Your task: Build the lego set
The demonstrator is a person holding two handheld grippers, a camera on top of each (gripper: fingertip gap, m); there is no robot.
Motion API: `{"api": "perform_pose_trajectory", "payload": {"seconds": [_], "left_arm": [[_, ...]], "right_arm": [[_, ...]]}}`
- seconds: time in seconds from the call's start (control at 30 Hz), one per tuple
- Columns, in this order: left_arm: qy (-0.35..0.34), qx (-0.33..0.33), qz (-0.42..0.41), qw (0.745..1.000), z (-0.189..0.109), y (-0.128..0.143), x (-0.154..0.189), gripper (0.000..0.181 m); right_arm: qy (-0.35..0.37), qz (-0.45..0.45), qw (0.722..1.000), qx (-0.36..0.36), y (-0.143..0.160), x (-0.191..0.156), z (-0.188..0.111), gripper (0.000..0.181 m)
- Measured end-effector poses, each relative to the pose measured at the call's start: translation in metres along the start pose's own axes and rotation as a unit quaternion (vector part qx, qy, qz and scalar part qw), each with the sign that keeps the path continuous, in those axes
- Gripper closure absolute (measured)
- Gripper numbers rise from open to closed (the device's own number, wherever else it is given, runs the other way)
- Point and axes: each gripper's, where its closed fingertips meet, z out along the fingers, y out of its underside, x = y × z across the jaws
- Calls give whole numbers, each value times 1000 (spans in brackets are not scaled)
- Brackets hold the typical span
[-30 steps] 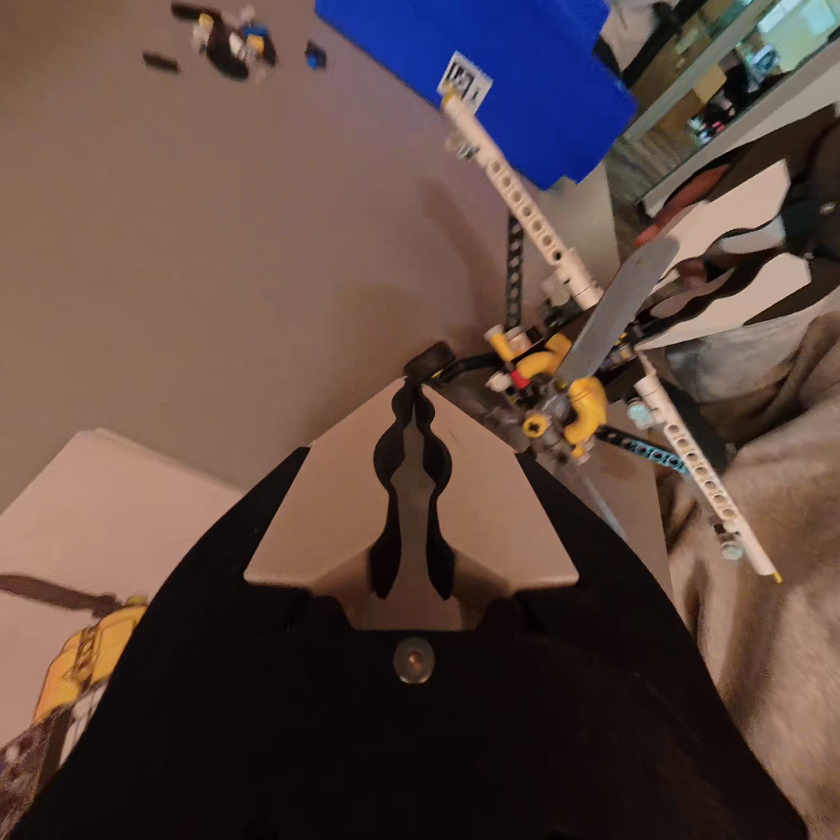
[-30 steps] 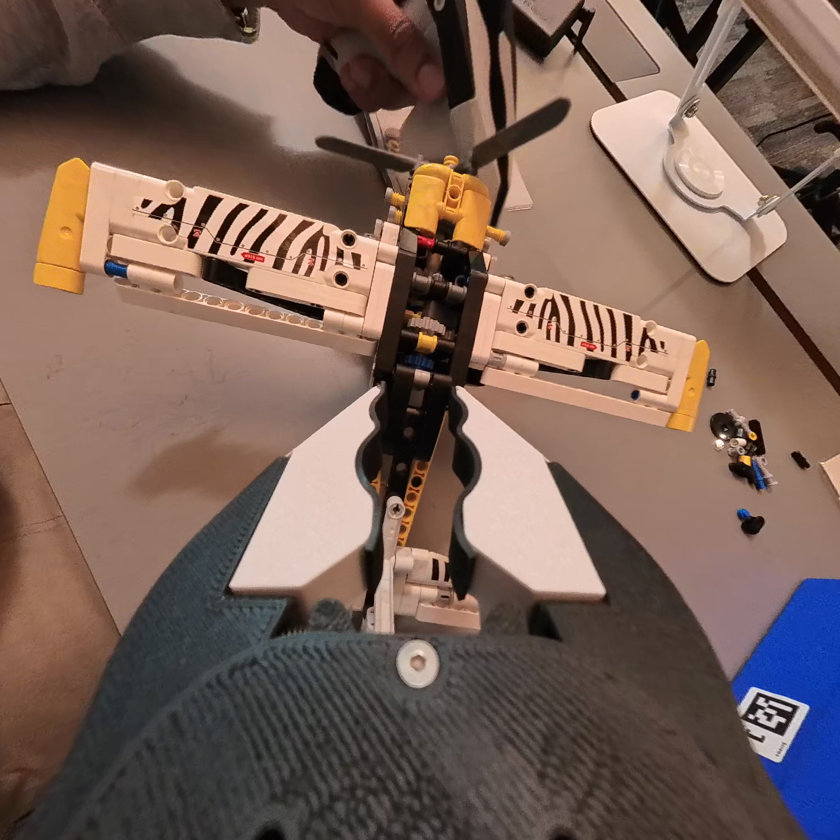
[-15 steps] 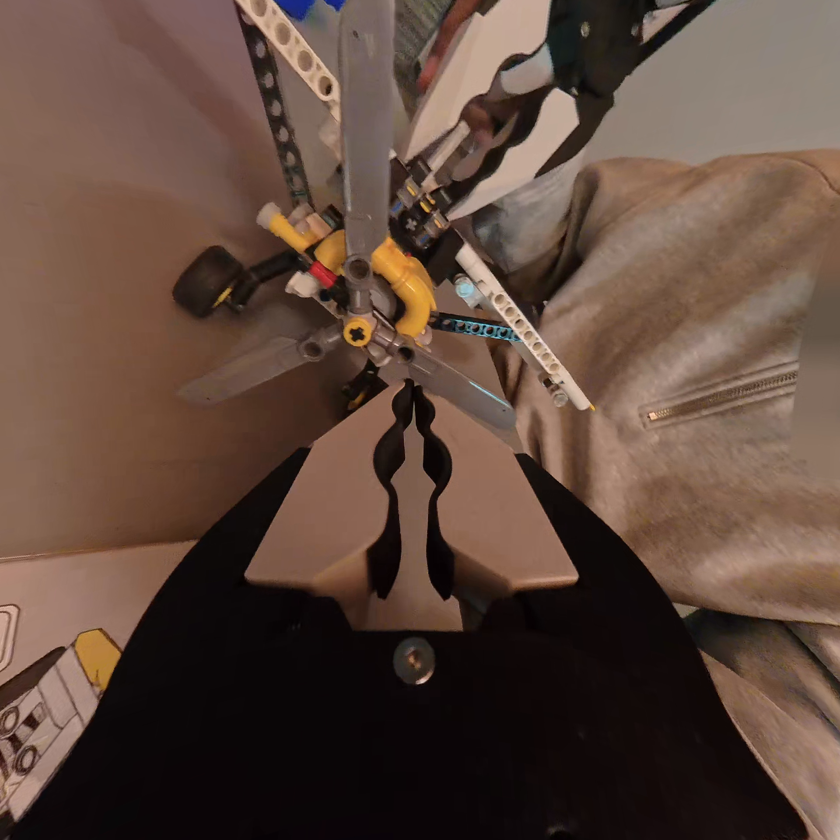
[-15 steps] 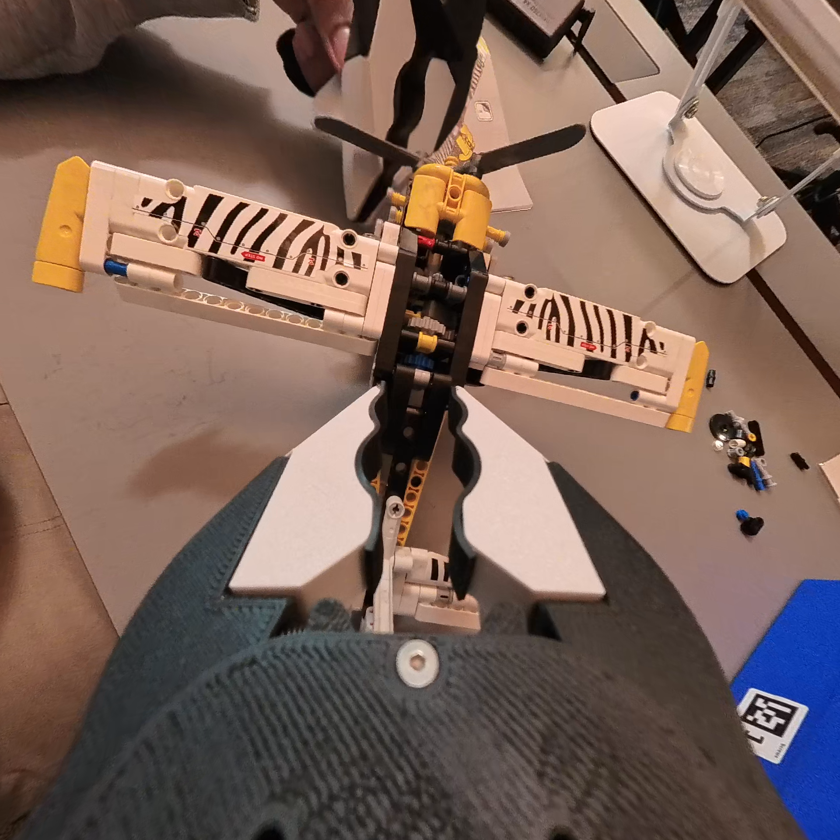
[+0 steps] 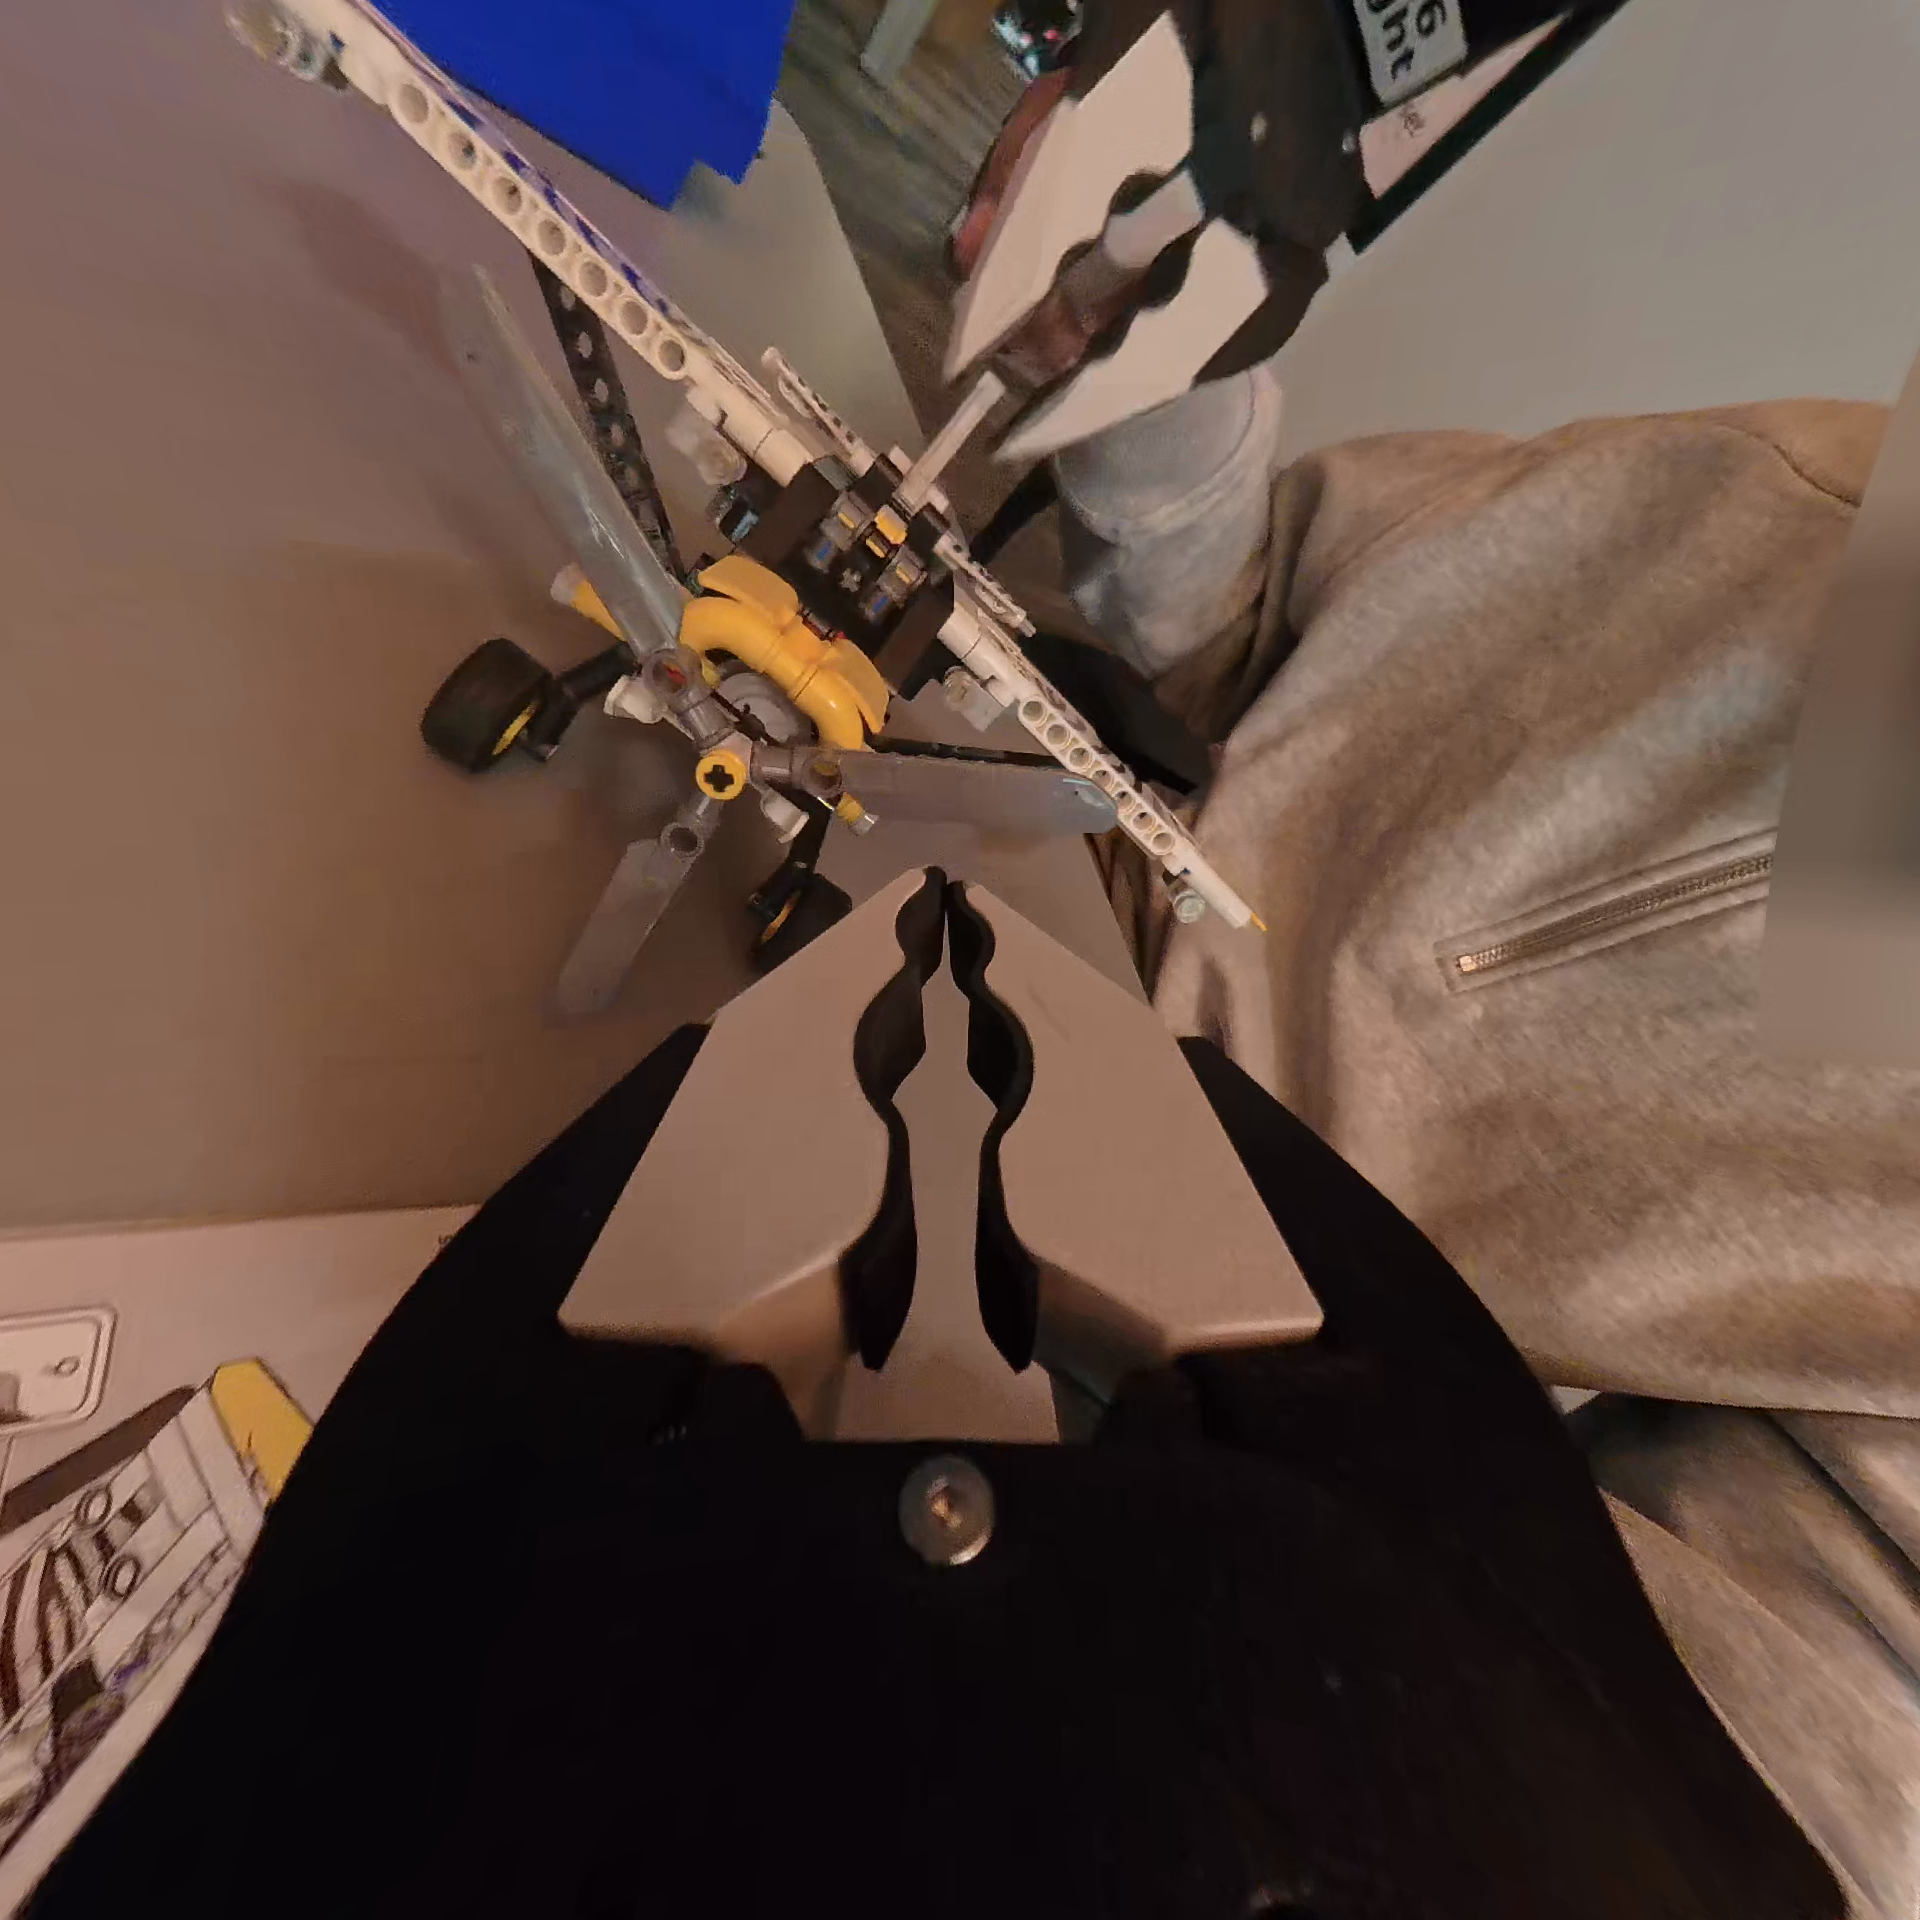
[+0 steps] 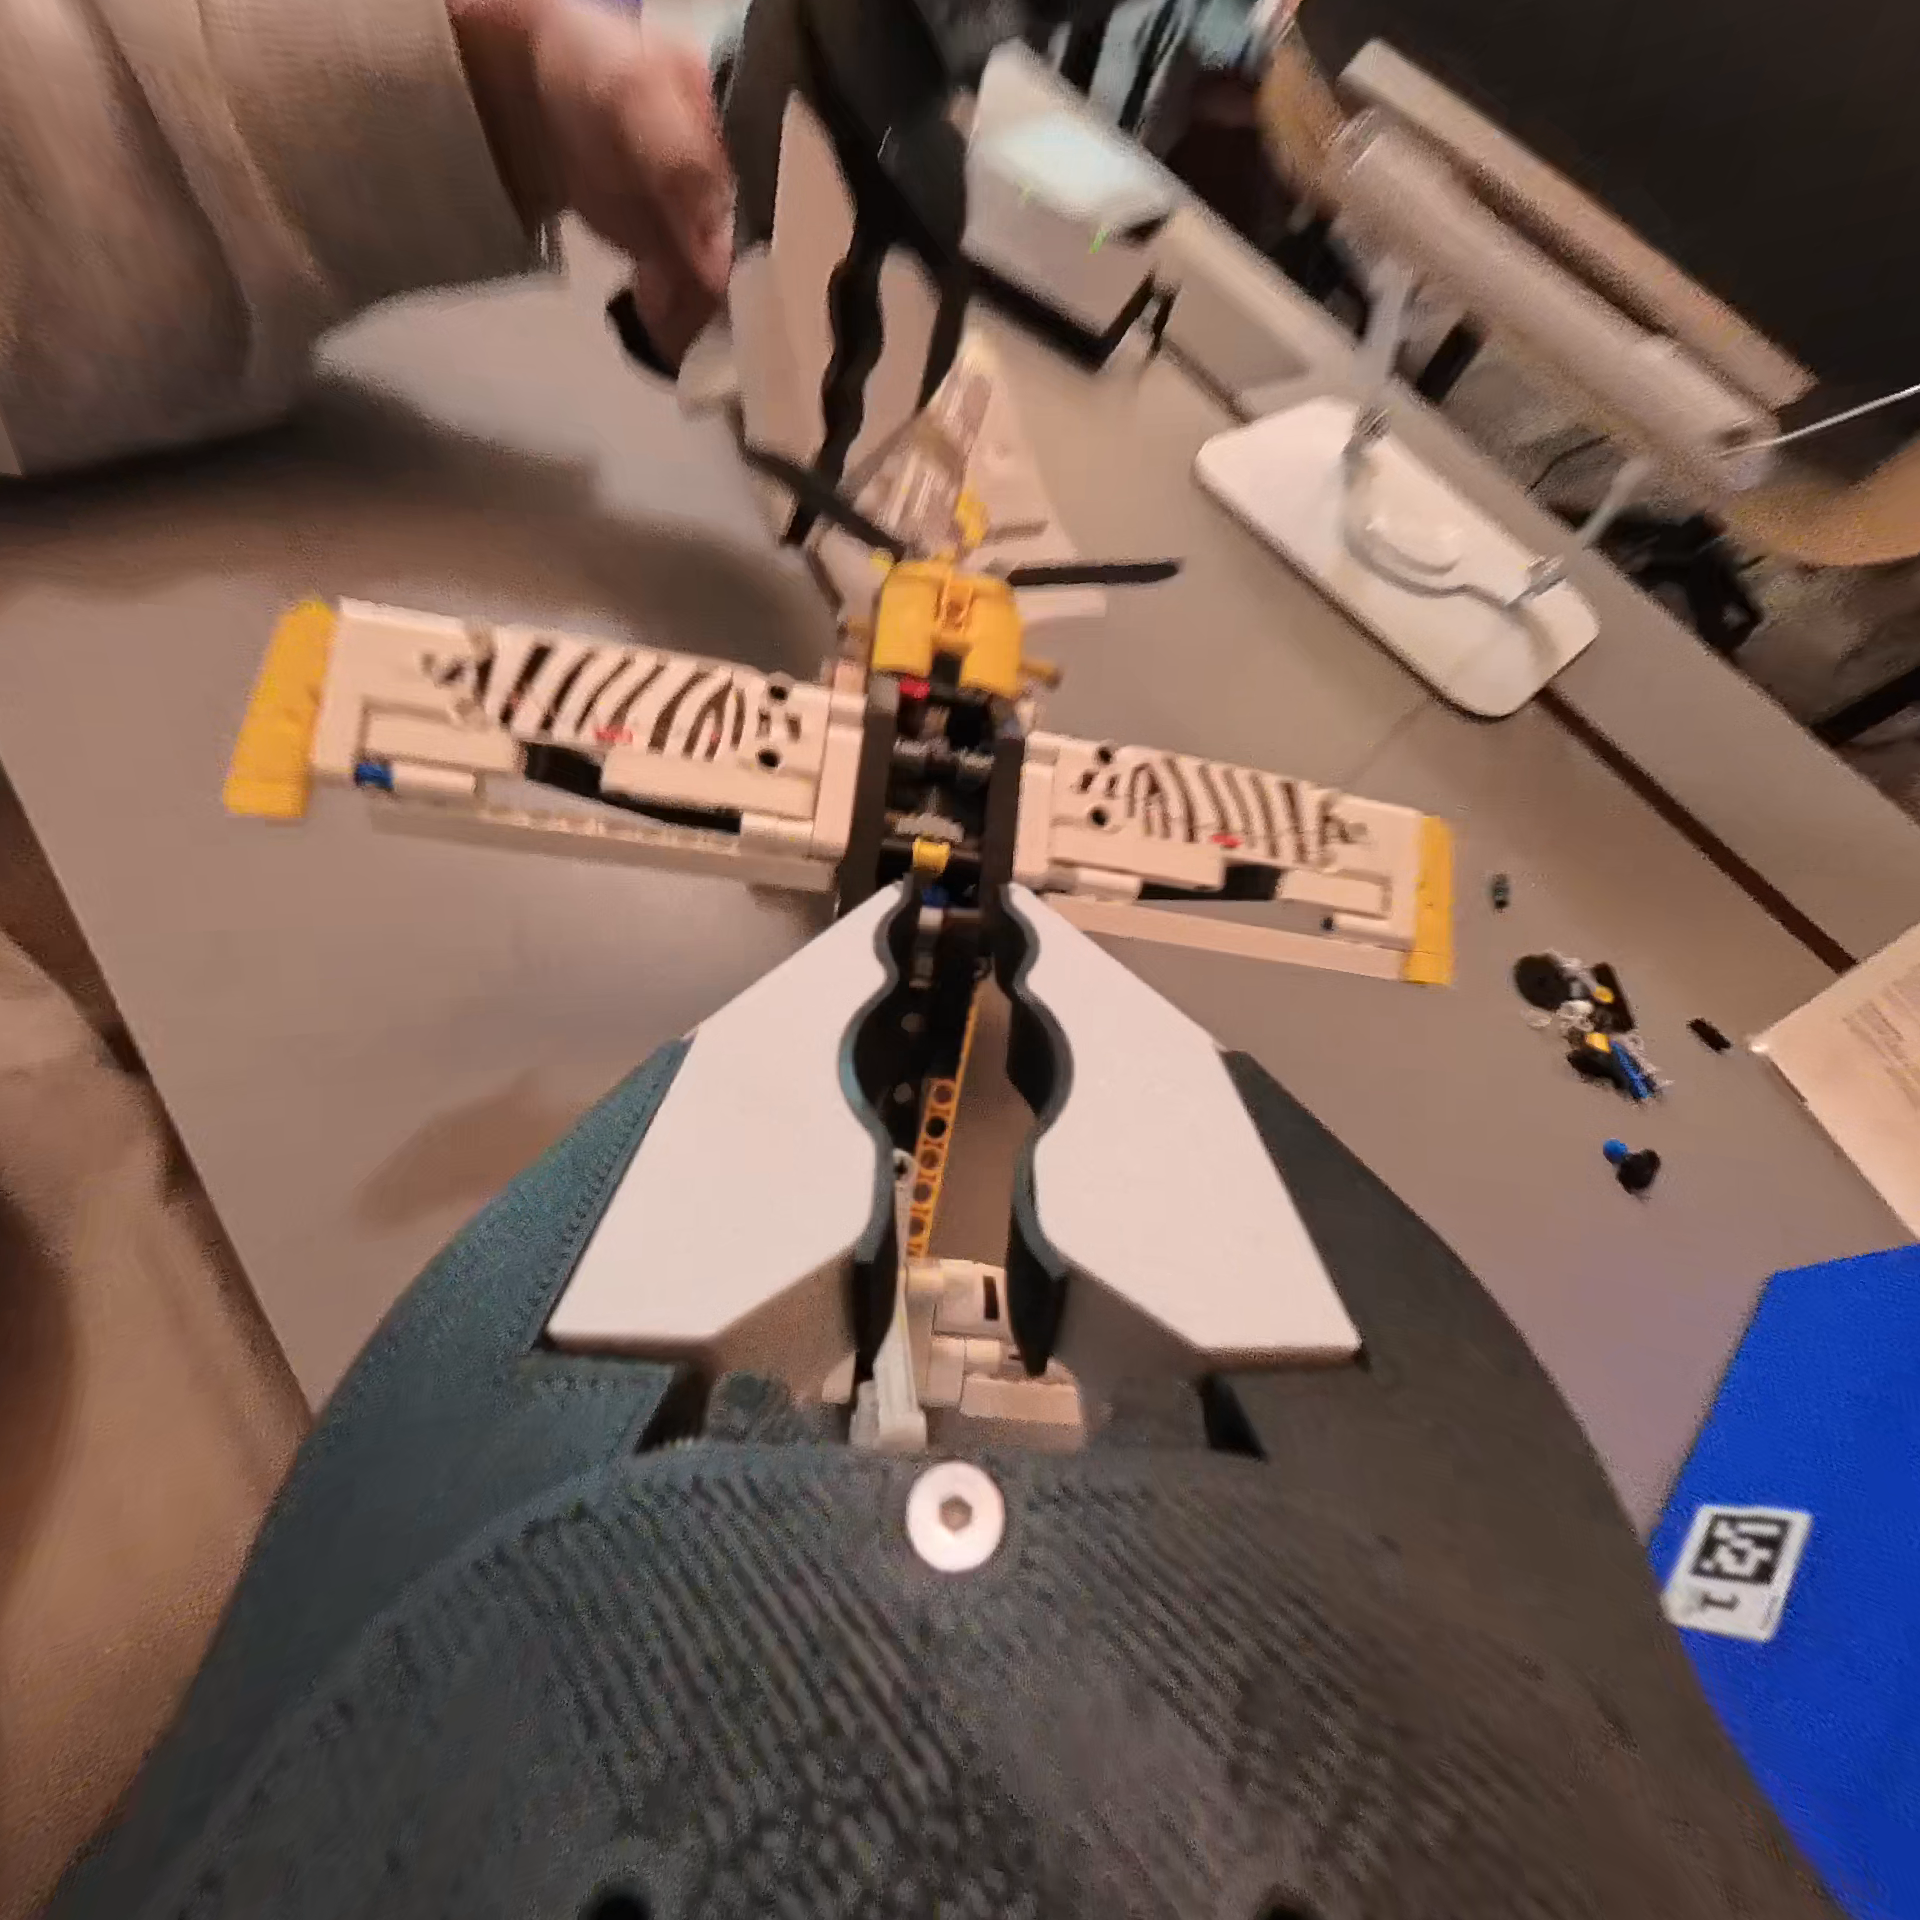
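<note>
Fingers (image 6: 805, 1122) of our right gripper (image 6: 951, 899) clamp the lego plane (image 6: 831, 727) by its stiff black fuselage above the table (image 6: 364, 1018), left gripper (image 5: 943, 883) pinched empty at the propeller's (image 5: 717, 774) six o'clock, and we judge it light, wings and blades fragile.

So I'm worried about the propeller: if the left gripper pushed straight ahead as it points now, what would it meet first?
Probably the plane's small wheel, then the grey propeller blade, both just ahead of the shut left gripper. Depth is unclear.
</note>
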Motion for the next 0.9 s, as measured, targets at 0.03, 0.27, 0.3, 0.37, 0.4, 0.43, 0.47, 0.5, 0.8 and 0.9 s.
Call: {"api": "perform_pose_trajectory", "payload": {"seconds": [0.03, 0.27, 0.3, 0.37, 0.4, 0.43, 0.47, 0.5, 0.8, 0.9], "left_arm": [[-5, 4, 2, 1000, -3, -1, 1, 181], [-101, 78, 55, 990, -33, -36, 8, 180], [-126, 105, 65, 984, -40, -45, 10, 178], [-184, 177, 84, 963, -58, -61, 18, 167], [-207, 215, 107, 948, -65, -67, 25, 167], [-221, 247, 127, 935, -71, -69, 34, 166], [-237, 271, 141, 922, -75, -68, 41, 166], [-261, 288, 146, 910, -79, -64, 42, 166], [-403, 342, 168, 832, -112, -42, 27, 172], [-355, 375, 136, 845, -108, -40, 24, 172]], "right_arm": [[10, 19, 999, 30, -7, 5, -11, 169], [97, 61, 992, 62, 17, 13, -51, 150], [102, 52, 992, 47, 24, 8, -50, 148], [95, 42, 993, 48, 28, -7, -48, 143], [71, 45, 994, 73, 22, -20, -47, 139], [44, 56, 992, 107, 14, -31, -47, 135], [26, 71, 988, 137, 6, -38, -49, 132], [14, 82, 985, 155, 1, -42, -49, 128], [65, -29, 992, -106, 28, -14, -9, 143], [31, -36, 985, -166, 35, -6, 10, 146]]}}
